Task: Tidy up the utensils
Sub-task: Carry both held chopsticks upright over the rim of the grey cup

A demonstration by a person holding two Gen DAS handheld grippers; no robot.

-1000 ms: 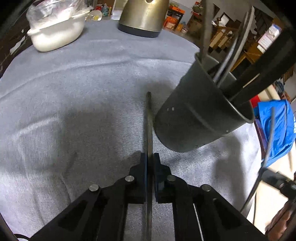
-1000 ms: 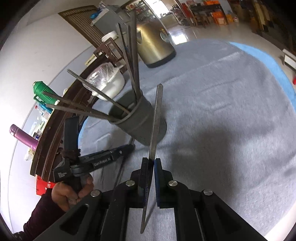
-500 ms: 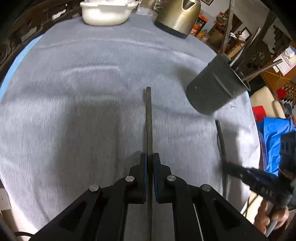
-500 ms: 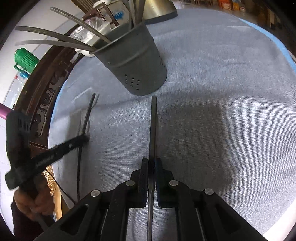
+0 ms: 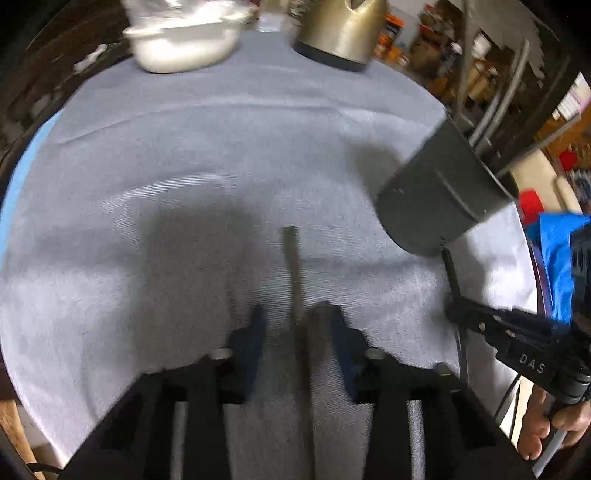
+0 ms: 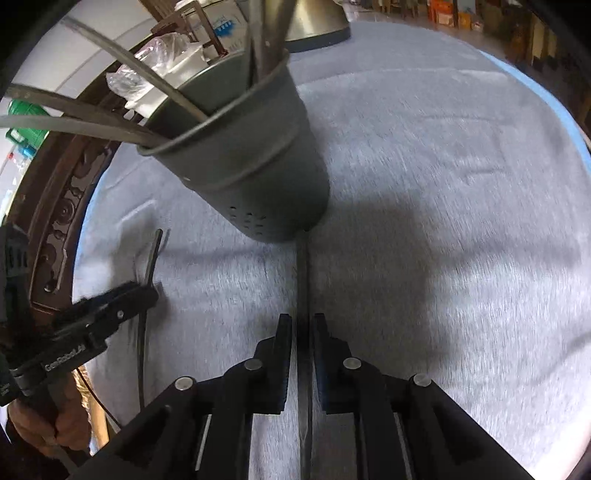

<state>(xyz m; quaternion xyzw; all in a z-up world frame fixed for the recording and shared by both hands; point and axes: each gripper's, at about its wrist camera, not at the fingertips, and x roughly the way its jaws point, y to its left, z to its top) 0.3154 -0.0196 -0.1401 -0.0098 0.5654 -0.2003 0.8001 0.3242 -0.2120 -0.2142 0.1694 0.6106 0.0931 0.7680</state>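
Observation:
A dark grey utensil holder stands on the grey cloth with several dark utensils in it. My left gripper is open; a flat dark utensil lies on the cloth between its spread fingers. My right gripper has its jaws slightly apart around a second flat utensil, whose tip touches the holder's base; whether it still grips is unclear. In the right wrist view the left gripper lies over the first utensil. In the left wrist view the right gripper holds its utensil.
A brass-coloured kettle and a white dish with a plastic bag stand at the far edge. A blue cloth hangs at the right. A carved wooden rim runs along the table's left edge.
My left gripper has opened and let its utensil down onto the cloth. My right gripper has moved closer to the holder and its jaws have parted slightly.

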